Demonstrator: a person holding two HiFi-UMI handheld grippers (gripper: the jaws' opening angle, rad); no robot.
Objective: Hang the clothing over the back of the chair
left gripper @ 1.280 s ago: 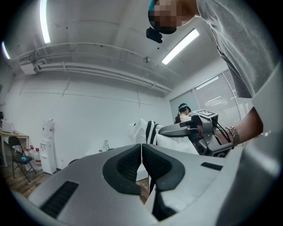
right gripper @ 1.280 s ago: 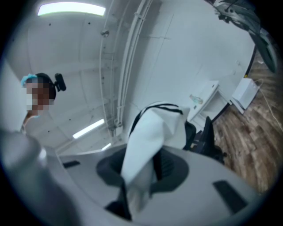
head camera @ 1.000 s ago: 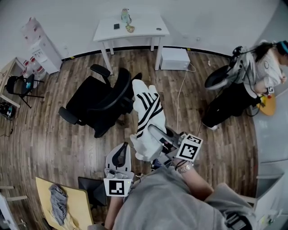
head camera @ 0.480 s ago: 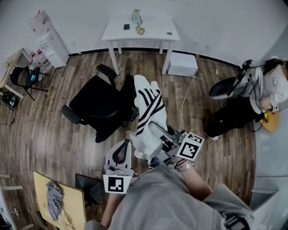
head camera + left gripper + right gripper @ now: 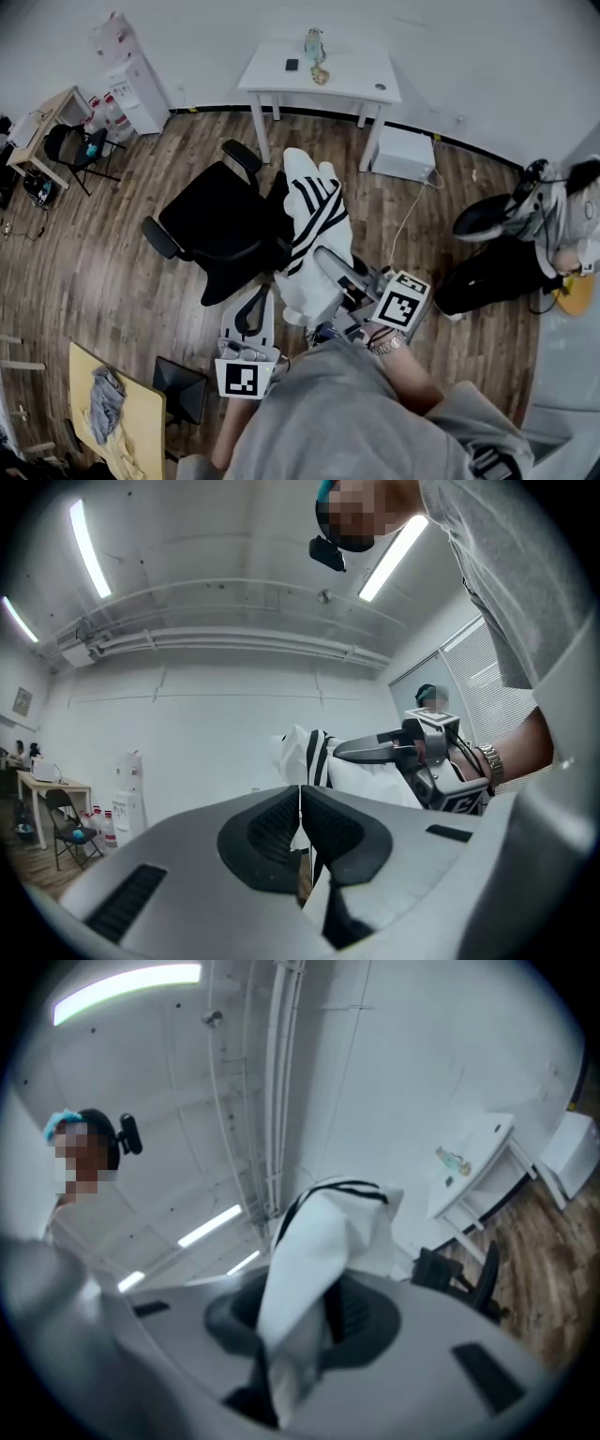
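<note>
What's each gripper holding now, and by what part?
Right gripper pinches the white striped garment by a bunched fold at its near end; left gripper shut, nothing seen in it.

Counted: one striped garment (image 5: 314,211), one black office chair (image 5: 216,225), one white counter (image 5: 352,80) at twelve o'clock, and two grippers, left gripper (image 5: 258,298) and right gripper (image 5: 323,264).

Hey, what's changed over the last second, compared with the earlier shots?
The view has swung: the white desk and black office chair sit further right in the head view. The right gripper and left gripper have carried the striped garment slightly forward. Unchanged: right clamped on it, left shut, garment not yet over the chair.
</note>
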